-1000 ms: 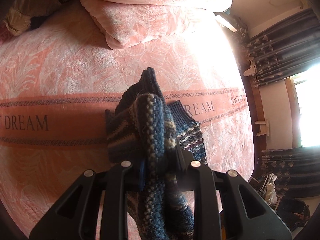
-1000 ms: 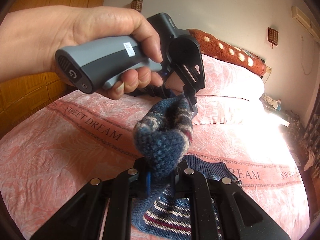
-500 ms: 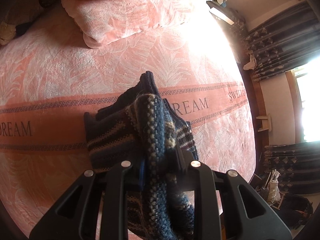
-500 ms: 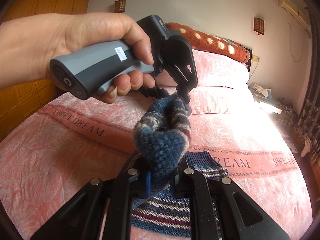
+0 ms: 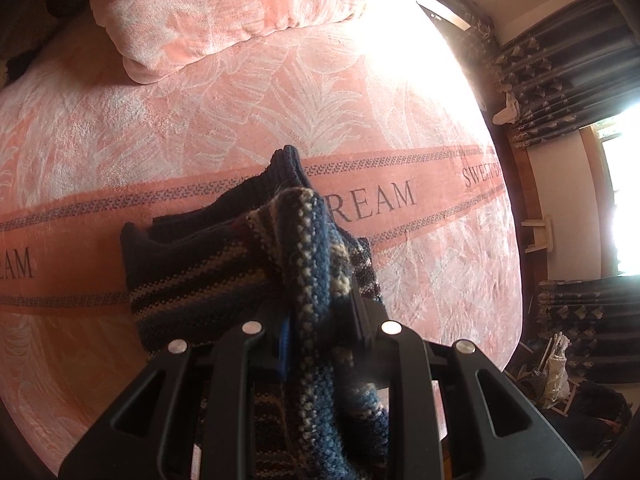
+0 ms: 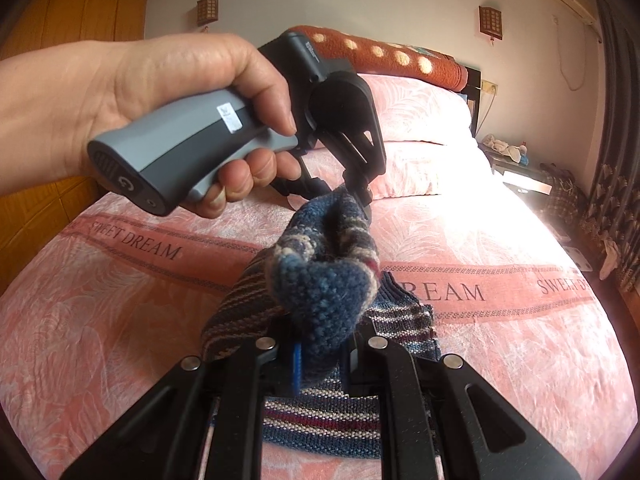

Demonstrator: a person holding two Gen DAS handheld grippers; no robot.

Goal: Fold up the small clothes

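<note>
A small blue knitted garment with cream and maroon stripes hangs folded over the pink bedspread. My left gripper is shut on a bunched edge of it. In the right wrist view the same knit garment stretches between both tools: my right gripper is shut on its near end, and the left gripper, held by a hand, pinches the far end. The garment's lower part droops beneath my right jaws, close above the bed.
The bed carries a pink patterned bedspread with a "SWEET DREAM" band. Pink pillows and a red dotted bolster lie at the head. A nightstand and dark curtains stand at the bed's side.
Both grippers have dropped closer to the bed with the garment, and more of its striped body has spread out to the left below the left gripper.
</note>
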